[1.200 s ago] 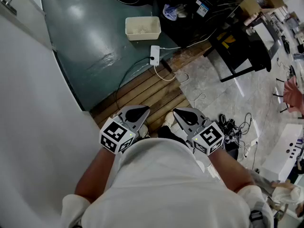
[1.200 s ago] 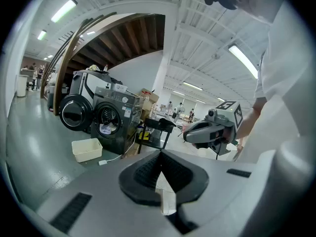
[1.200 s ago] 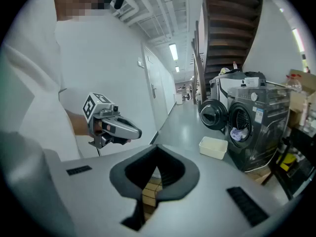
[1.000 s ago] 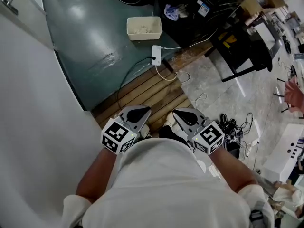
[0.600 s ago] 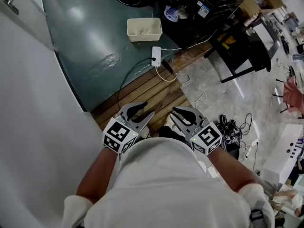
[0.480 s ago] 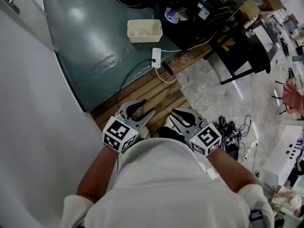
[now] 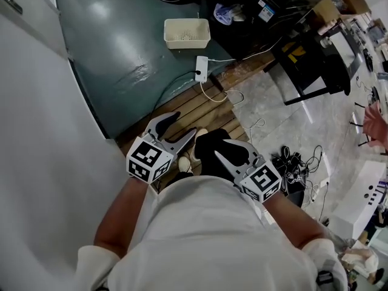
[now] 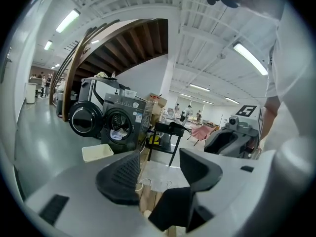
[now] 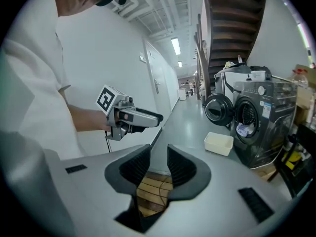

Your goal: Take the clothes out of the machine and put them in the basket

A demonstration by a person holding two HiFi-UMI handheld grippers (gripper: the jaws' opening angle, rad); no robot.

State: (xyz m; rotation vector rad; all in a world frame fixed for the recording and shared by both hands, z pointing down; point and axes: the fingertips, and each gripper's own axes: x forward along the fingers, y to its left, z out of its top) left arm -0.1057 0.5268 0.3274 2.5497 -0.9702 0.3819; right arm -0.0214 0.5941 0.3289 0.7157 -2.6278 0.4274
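Close in front of the person's chest, both grippers are held out side by side over wooden planks (image 7: 195,109), pointing slightly downward. Seen from the head view, the left gripper (image 7: 183,125) has its jaws well apart and opening wider, with nothing between them but the planks below. The right gripper (image 7: 222,151) has its jaws opening too, though the gap is narrower, and it is also empty. The two grippers are near each other but not touching.

Well ahead of them, past a stretch of smooth green floor (image 7: 115,47), stands a dark front-loading machine (image 8: 129,118). Its round door (image 8: 85,118) is swung open to the left. Inside the drum lies what looks like a small heap of pale clothes (image 9: 244,129); the view is too small to tell the pieces apart. A cream basket (image 7: 187,40) sits on the green floor just in front of the machine and appears empty. A white power strip (image 7: 200,69) lies between the basket and the planks, its cable trailing over the wood.
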